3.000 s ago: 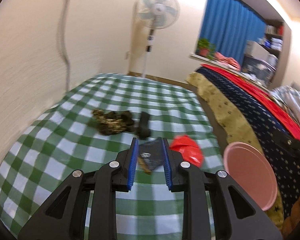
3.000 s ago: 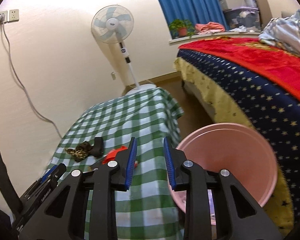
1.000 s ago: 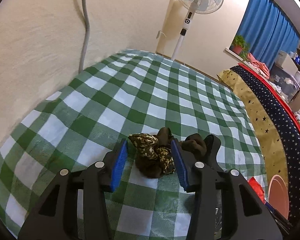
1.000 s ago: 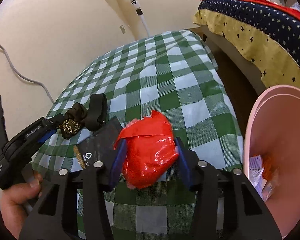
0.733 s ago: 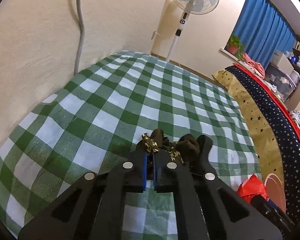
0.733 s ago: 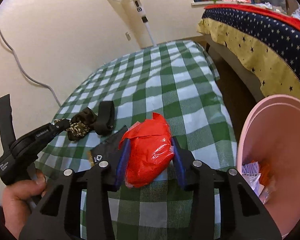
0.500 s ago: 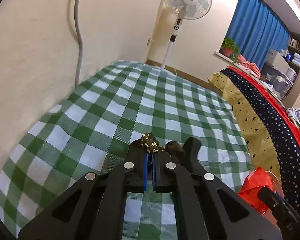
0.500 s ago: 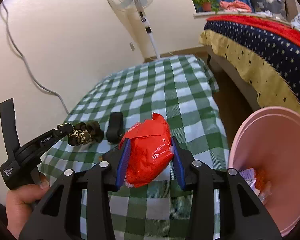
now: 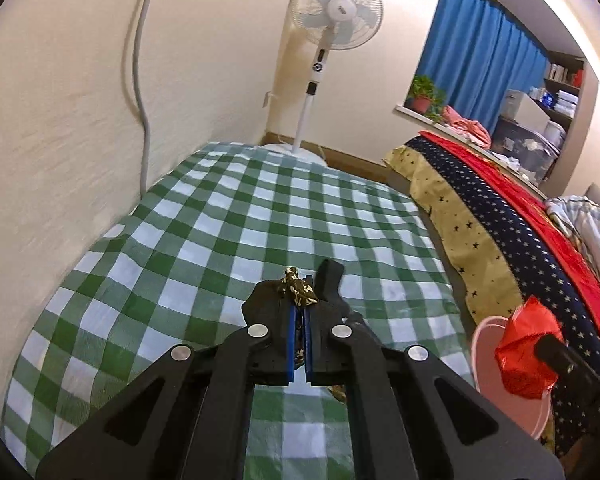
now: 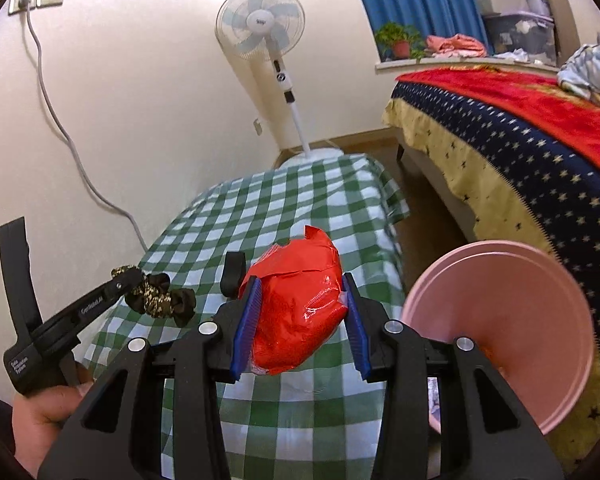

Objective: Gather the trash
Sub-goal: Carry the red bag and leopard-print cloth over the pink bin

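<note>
Trash in both hands: my right gripper clamps the red wrapper, my left gripper pinches the camouflage scrap above the table's near edge; I'd carry both over the pink bin before letting go

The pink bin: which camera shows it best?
The right wrist view: the pink bin shows its whole open mouth beside the table. In the left wrist view the bin is mostly hidden behind the red wrapper.
</note>
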